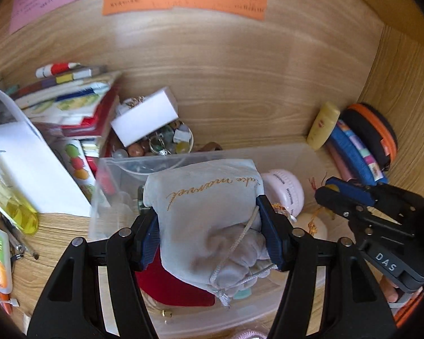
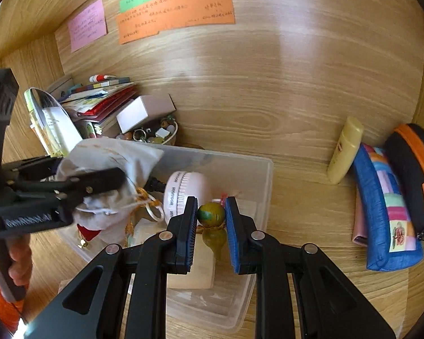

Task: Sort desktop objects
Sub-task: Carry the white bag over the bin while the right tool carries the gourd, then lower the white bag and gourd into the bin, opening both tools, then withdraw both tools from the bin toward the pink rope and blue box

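**Both tools loaded above the clear box**

My left tool [image 1: 209, 234] is clenched on a grey drawstring pouch [image 1: 212, 220]. Its two blue pads press the pouch from both sides, and the gathered neck with the cord hangs toward me, below the pads. The pouch is lifted above the clear plastic box [image 2: 264, 180], which stands on the desk [image 2: 311, 214] directly ahead of both tools. From the right wrist view I see the left tool reaching in from my left side, nearly level, with my fingers wrapped around its handle at the lower edge.

My right tool [image 2: 211, 217] is clenched on a small green gourd charm [image 2: 211, 212]. The round upper bulb sits between the pad tips, and the lower bulb hangs down between the fingers, toward me. This tool points forward and a little downward over the near part of the box.

Inside the box, just ahead of the right tool, lies a round pink case [image 2: 183, 189] with a ribbed rim. A pale block [image 2: 200, 268] rests on the box floor under the right tool's left finger, and something red [image 1: 172, 285] lies under the pouch.

Far to the right of my right tool, a yellow bottle [image 2: 344, 149] leans on a blue patchwork pouch [image 2: 387, 212]. To the far left, beyond the box, a stack of books [image 2: 104, 101] and a white carton [image 2: 144, 110] are piled.
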